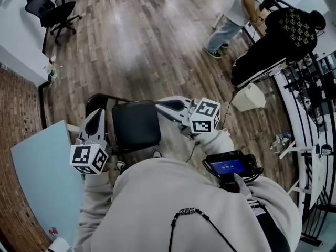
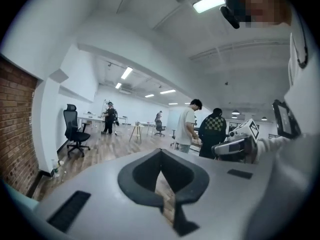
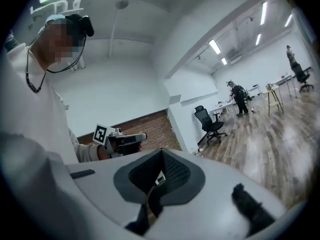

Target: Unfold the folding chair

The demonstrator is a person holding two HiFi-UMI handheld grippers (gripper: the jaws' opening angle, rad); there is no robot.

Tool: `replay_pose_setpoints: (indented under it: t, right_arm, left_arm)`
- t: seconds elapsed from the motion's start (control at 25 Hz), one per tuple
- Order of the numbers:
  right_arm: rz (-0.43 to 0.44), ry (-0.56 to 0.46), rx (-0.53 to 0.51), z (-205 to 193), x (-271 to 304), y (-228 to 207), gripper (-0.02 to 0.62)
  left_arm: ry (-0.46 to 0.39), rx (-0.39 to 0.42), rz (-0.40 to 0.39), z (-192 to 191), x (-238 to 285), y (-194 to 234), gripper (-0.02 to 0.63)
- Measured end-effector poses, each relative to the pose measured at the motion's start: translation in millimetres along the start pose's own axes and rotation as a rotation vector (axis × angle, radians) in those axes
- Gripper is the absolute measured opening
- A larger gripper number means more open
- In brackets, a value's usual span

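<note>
The folding chair [image 1: 135,125] stands on the wooden floor just ahead of me, its black seat lying flat and its dark backrest at the left. My left gripper [image 1: 96,114] hovers over the chair's left side, jaws shut and empty. My right gripper [image 1: 158,105] is held over the seat's right edge, also shut with nothing in it. In the left gripper view the shut left gripper [image 2: 161,156] points level into the room, with the right gripper [image 2: 235,146] beside it. In the right gripper view the right gripper [image 3: 161,156] is shut, and the left gripper [image 3: 125,140] shows at the left.
A pale blue tabletop [image 1: 42,182] lies at my left by a brick wall. A black office chair [image 1: 52,9] stands far left. Two people [image 1: 231,14] stand at the back right near a white bin [image 1: 249,97] and metal racks [image 1: 315,98].
</note>
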State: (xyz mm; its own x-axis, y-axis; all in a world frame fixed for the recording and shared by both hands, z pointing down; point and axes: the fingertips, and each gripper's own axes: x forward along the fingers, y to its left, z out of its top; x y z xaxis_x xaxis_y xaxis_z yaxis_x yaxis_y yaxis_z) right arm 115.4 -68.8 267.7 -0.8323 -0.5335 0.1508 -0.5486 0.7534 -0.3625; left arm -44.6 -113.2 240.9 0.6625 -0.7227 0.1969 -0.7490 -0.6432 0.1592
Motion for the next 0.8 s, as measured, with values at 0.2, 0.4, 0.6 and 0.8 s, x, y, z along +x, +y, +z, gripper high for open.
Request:
replay_pose_setpoints:
  t: [0.2,0.4,0.6,0.8]
  right_arm:
    - [-0.149,-0.032,-0.114,44.3,-29.8,22.4,0.008]
    - [-0.372,-0.167,-0.283,90.7,-11.0,29.6,0.008]
    - [-0.373,-0.211,-0.27,106.3,-6.7,42.0,0.008]
    - [-0.401,-0.187,-0.237,101.2,-7.9,32.6,0.006]
  left_arm:
    - [-0.045,0.027,0.012,24.7,12.1,-62.5,0.005]
    - [-0.09,0.119,-0.005,43.5,50.2,-84.1,0.005]
    - [-0.173,0.11,0.007,58.6,34.0,-87.0,0.005]
    - [-0.203,0.154,-0.006,68.3,37.0,-97.0,0.005]
